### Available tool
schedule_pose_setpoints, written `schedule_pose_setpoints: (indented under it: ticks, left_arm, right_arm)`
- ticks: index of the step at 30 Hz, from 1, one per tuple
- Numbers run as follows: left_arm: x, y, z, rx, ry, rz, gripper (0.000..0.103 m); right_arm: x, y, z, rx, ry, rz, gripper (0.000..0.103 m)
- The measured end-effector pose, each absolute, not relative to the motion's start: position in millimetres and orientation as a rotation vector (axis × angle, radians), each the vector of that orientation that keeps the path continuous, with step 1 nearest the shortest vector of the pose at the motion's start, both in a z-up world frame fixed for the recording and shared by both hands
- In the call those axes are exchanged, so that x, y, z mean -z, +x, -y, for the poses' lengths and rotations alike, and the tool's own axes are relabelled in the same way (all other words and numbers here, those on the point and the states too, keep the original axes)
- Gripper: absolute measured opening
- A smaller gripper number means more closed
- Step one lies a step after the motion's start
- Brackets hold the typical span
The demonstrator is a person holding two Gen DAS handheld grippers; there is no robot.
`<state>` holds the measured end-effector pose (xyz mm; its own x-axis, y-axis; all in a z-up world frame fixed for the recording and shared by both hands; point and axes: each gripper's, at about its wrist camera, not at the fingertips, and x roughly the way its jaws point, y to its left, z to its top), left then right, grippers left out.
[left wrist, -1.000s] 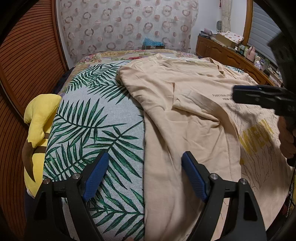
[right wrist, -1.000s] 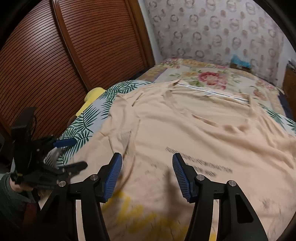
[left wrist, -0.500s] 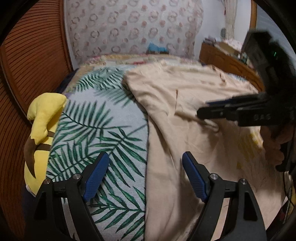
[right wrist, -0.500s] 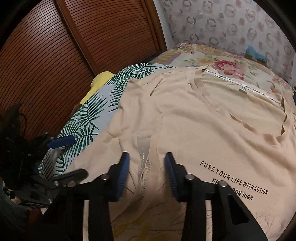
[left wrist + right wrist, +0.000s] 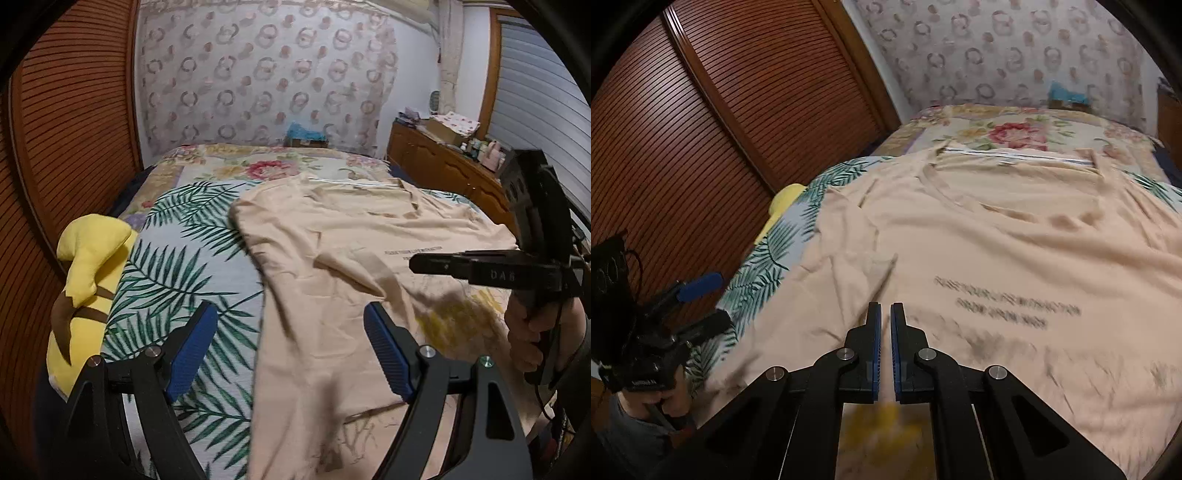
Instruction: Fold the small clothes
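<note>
A peach t-shirt (image 5: 351,240) with dark lettering and a yellow print lies spread on the bed, its left edge over the palm-leaf cover (image 5: 177,266). My left gripper (image 5: 286,347) hovers open above that edge, nothing between its blue pads; it shows at the left of the right wrist view (image 5: 709,302). My right gripper (image 5: 885,310) is shut over the shirt (image 5: 997,229) near the lettering, and a thin fold of the sleeve area runs up into its pads. From the left wrist view the right gripper (image 5: 415,264) reaches in from the right, held by a hand (image 5: 528,325).
A yellow plush toy (image 5: 88,266) lies at the bed's left edge beside the louvred wooden doors (image 5: 738,110). A floral quilt (image 5: 258,166) covers the far end of the bed. A wooden dresser (image 5: 443,162) with small items stands at the right.
The right gripper's jaws went from half open to shut on a fold by the sleeve. The left gripper rose and tilted up, showing more of the wall. The right gripper shifted in the left view.
</note>
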<state>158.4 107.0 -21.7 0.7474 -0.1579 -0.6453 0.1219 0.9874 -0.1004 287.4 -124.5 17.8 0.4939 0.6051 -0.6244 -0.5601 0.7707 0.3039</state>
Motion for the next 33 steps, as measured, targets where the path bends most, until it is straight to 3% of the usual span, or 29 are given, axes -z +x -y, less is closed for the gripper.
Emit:
schedule_pose_setpoints:
  ticks: [5, 9, 18, 19, 21, 33]
  left_arm:
    - [30, 160, -101, 0.141, -0.034, -0.730, 0.082]
    - [38, 159, -104, 0.138, -0.045, -0.755, 0.082]
    - [60, 165, -108, 0.112, -0.031, -0.819, 0.082]
    - [62, 165, -108, 0.114, -0.034, -0.828, 0.082]
    - [62, 166, -108, 0.118, -0.042, -0.827, 0.082]
    - [65, 167, -112, 0.107, -0.064, -0.844, 0.082]
  right_arm:
    - [-24, 283, 114, -0.689, 0.025, -0.731, 0.006]
    - [-19, 300, 96, -0.714, 0.002, -0.744, 0.022]
    - [-9, 336, 63, -0.743, -0.054, -0.827, 0.023]
    - [-11, 335, 61, -0.739, -0.070, -0.826, 0.023]
    - [-11, 332, 55, -0.763, -0.099, -0.826, 0.005]
    - [-25, 298, 108, -0.654, -0.018, -0.719, 0.002]
